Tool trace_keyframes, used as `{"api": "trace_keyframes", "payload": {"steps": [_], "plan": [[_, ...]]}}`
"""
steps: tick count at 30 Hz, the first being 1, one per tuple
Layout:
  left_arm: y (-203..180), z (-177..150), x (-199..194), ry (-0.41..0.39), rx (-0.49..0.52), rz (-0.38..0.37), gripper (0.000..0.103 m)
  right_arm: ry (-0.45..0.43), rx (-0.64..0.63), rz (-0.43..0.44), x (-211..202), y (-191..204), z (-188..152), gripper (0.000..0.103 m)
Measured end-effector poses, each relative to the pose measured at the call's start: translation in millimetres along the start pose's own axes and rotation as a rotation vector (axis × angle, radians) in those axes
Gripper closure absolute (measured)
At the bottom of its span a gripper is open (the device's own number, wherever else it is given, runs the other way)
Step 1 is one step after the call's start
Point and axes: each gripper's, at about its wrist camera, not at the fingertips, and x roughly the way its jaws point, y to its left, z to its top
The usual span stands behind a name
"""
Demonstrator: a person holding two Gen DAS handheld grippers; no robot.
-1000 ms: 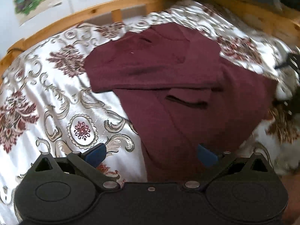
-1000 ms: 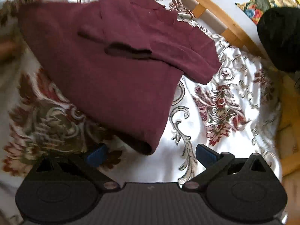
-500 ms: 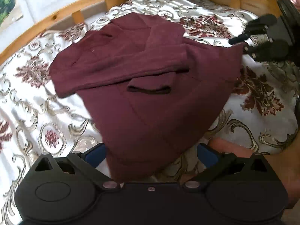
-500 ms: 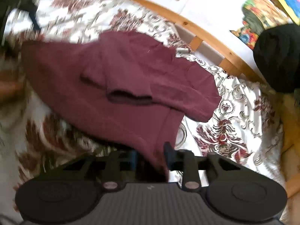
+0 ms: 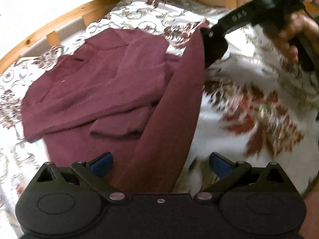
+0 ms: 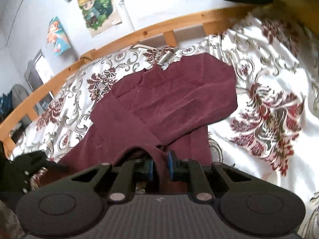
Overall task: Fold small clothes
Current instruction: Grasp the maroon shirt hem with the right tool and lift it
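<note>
A bed (image 5: 249, 91) with a floral cover and wooden rail (image 6: 139, 37) is seen below a wall hung with posters (image 6: 95, 6). A maroon top (image 5: 111, 87) is spread on the cover, sleeves crossed over its front. Its right edge is pinched between the just-closed fingers of the right gripper (image 6: 160, 166) and raised into a ridge. The left gripper (image 5: 159, 163) is held with fingers wide, the top's near hem lying between them unpinched.
</note>
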Motion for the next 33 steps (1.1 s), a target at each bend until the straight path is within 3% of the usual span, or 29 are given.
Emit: {"api": "trace_keyframes", "payload": {"steps": [7,10,17,22,25,28,33], "plan": [[-25,25,27,0.005,0.047,0.104,0.003,-0.021,0.032,0.019,-6,4,-5,0.087],[-12,23,29,0.032,0.008,0.099,0.014,-0.026,0.051,0.017,-10,2,-7,0.087],[28,6,6,0.077,-0.14,0.206,0.042,-0.047,0.083,0.013,-16,-1,-7,0.087],[46,-16,-17,0.116,-0.168,0.325,0.048,-0.069,0.111,0.012,-19,-5,-5,0.087],[61,-26,-27,0.118,-0.223,0.348,0.052,-0.068,0.123,0.005,-18,-6,-6,0.087],[73,-30,-36,0.097,-0.27,0.342,0.063,-0.065,0.132,0.002,-16,-7,-6,0.087],[90,-18,-40,0.068,-0.335,0.319,0.071,-0.05,0.18,-0.004,-11,-15,-8,0.087]]}}
